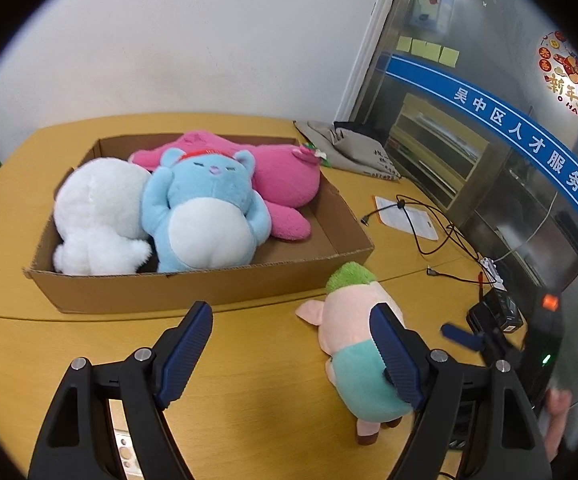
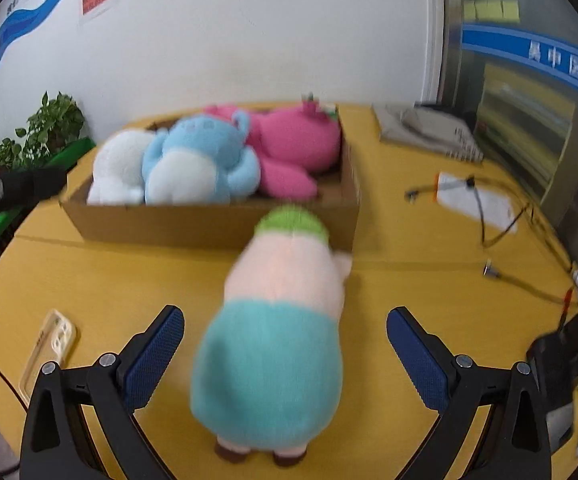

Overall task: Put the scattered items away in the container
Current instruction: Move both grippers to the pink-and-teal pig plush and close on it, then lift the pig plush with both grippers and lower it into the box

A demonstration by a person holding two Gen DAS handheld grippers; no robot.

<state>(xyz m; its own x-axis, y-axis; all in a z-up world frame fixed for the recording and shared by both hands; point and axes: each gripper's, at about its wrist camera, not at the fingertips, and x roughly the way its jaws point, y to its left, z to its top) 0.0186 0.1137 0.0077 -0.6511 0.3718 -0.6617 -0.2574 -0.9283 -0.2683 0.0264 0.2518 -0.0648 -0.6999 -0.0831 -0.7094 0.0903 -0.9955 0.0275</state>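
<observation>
A cardboard box (image 1: 209,286) (image 2: 209,224) on the yellow table holds a white plush (image 1: 97,216), a blue plush (image 1: 205,216) and a pink plush (image 1: 281,176). A pink pig plush with green hair and teal shorts (image 1: 359,344) (image 2: 273,332) stands on the table in front of the box's right end. My left gripper (image 1: 291,344) is open and empty, just left of the pig. My right gripper (image 2: 285,352) is open, its fingers either side of the pig's lower body without touching it. The right gripper's blue finger also shows in the left wrist view (image 1: 463,336).
Black cables (image 1: 429,224), a white paper (image 1: 407,216), a grey bag (image 1: 349,148) and a black device (image 1: 497,312) lie on the table's right side. A clear phone case (image 2: 49,352) lies at the left. A potted plant (image 2: 37,132) stands far left. The glass wall is at the right.
</observation>
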